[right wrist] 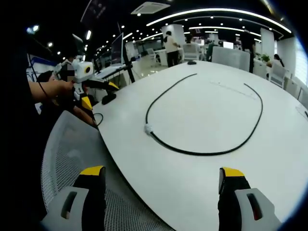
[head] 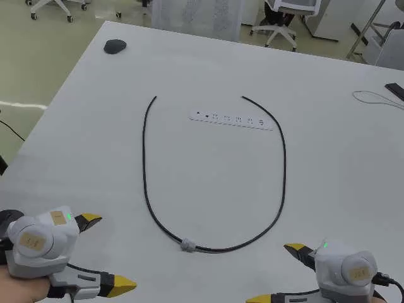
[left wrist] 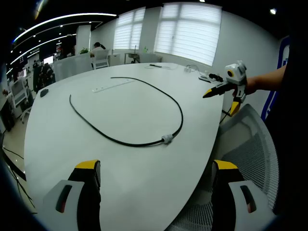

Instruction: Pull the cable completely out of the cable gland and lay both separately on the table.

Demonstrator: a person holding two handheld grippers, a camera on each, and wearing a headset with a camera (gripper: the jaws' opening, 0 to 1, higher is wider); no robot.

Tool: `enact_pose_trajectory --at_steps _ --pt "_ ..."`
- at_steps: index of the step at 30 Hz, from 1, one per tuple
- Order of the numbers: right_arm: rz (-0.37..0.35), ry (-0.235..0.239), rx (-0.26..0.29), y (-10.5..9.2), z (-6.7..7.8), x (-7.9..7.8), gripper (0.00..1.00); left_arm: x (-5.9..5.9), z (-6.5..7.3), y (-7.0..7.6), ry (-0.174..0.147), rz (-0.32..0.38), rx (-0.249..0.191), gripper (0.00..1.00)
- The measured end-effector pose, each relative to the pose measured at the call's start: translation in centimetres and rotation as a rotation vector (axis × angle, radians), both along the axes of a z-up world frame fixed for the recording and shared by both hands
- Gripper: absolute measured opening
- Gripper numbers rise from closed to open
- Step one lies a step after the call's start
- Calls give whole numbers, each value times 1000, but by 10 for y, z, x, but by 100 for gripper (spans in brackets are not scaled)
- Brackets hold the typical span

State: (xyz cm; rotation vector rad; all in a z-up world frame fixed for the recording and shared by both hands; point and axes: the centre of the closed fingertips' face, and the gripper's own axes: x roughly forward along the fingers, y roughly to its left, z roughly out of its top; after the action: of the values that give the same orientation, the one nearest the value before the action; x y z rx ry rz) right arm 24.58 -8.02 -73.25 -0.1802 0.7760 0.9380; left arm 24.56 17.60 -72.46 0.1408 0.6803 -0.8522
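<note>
A long black cable (head: 145, 170) lies in a U on the white table (head: 214, 183), both ends pointing away from me. A small grey cable gland (head: 187, 244) sits threaded on it at the bottom of the curve. My left gripper (head: 108, 251) is open at the near left edge, well left of the gland. At the near right edge my right gripper (head: 273, 273) is open too. The left gripper view shows the gland (left wrist: 167, 139) ahead of its open gripper (left wrist: 156, 168) and the cable (left wrist: 144, 86). In the right gripper view the gland (right wrist: 148, 128) lies beyond the open gripper (right wrist: 162, 172).
A white power strip (head: 231, 119) lies inside the cable's loop near the far side. A dark mouse (head: 115, 46) rests at the far left corner, and a thin wire (head: 372, 98) at the right edge. A mesh chair (right wrist: 67, 144) stands just below the near table edge.
</note>
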Motion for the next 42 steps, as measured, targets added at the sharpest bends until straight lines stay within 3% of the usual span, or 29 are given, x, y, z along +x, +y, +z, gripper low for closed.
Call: enact_pose_trajectory --at_steps 5,8,11,13,15,21,42 --pt "21 -12 -12 4 4 3 99 1 1 -1 4 12 -20 98" --pt "24 -9 -9 7 4 5 98 3 2 1 -18 13 -13 95" --pt "29 -6 -9 13 6 8 98 3 0 -1 5 22 -34 97" --pt "34 2 -12 15 5 9 97 3 -5 1 -9 14 -11 96" --pt "39 6 -14 18 3 10 96 1 -14 4 15 14 5 97" --pt "63 -3 -15 31 6 20 97 -3 -18 4 34 15 -6 98" --pt "166 -12 -78 72 -1 47 92 4 -17 2 32 25 -32 97"
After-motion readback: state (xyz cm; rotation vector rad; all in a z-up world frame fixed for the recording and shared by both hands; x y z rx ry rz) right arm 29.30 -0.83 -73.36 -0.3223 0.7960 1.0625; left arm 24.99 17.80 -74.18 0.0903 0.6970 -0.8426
